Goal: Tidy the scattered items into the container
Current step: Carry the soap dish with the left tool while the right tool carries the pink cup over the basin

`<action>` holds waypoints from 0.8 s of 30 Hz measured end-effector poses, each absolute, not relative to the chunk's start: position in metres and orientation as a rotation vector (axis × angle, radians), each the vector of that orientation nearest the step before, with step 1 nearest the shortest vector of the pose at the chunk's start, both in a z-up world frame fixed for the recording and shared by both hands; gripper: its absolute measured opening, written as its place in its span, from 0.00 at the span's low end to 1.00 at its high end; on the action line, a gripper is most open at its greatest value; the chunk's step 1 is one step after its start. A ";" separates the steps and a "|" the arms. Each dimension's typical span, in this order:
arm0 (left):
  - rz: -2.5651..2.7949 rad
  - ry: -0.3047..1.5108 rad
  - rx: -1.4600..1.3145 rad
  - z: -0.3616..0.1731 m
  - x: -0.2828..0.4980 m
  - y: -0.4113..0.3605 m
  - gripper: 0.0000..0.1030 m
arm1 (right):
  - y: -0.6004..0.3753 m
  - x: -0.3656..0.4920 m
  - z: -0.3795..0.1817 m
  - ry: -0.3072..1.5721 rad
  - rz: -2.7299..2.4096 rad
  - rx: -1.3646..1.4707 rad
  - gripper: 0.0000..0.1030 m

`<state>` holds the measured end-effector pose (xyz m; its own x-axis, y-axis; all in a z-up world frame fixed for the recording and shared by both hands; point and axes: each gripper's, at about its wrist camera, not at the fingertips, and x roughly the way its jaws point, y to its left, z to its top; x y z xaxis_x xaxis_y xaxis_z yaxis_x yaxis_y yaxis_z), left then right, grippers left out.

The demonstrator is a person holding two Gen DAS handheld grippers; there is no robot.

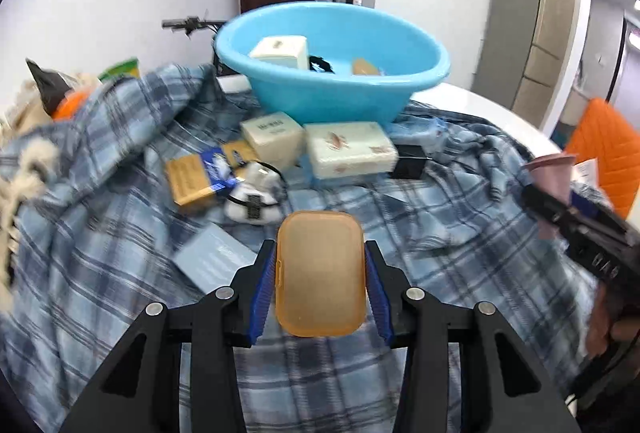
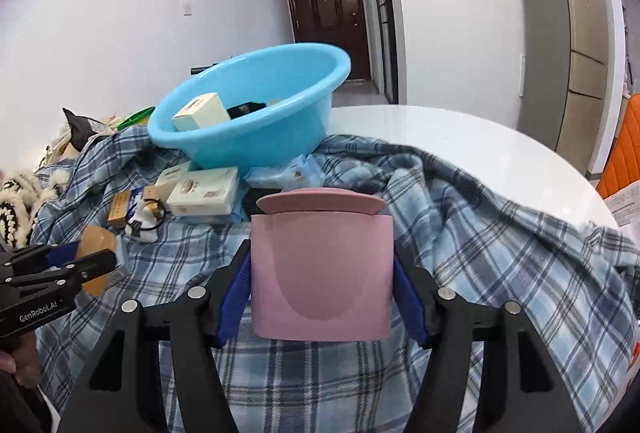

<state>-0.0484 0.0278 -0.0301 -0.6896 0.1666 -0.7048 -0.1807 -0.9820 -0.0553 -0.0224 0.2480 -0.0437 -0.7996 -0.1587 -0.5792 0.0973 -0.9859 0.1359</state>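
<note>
The left tongs [image 1: 320, 273] are clamped on the long sides of an amber plastic case [image 1: 321, 273], held above the plaid blanket [image 1: 100, 273] short of the blue basin [image 1: 332, 93]. The right tongs [image 2: 321, 273] grip a pink lidded cup [image 2: 321, 269] by its flanks. Both items appear light, rigid and smooth, hence slip-prone; side grips suit them.

**Things to tidy and the blue tub**

The blue tub [image 1: 332, 73] sits at 12 o'clock on the plaid blanket, holding a white box [image 1: 280, 51] and a black thing [image 1: 320, 64]. Just in front lie two cream boxes [image 1: 348, 149], a yellow pack [image 1: 192, 181] and a small white toy [image 1: 254, 199]. An orange case [image 1: 320, 273] is gripped low, centre. A pink cup [image 2: 320, 269] is gripped too.
</note>
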 end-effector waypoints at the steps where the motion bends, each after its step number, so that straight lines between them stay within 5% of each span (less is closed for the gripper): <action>1: 2.726 0.051 -1.138 -0.032 -0.048 0.031 0.43 | 0.247 -0.024 -0.046 -0.152 -2.846 0.945 0.61; 15: 2.739 0.070 -1.155 -0.035 -0.050 0.034 0.43 | 0.238 -0.027 -0.053 -0.071 -2.849 0.996 0.61; 24: 2.835 0.030 -0.879 0.032 -0.044 0.037 0.43 | 0.232 -0.024 0.007 -0.045 -2.895 0.766 0.61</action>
<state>-0.0435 0.0373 0.0315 -0.8108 0.1591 -0.5632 -0.1709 -0.9848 -0.0323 -0.0243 0.2324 0.0065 -0.8592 -0.1485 -0.4897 0.1331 -0.9889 0.0665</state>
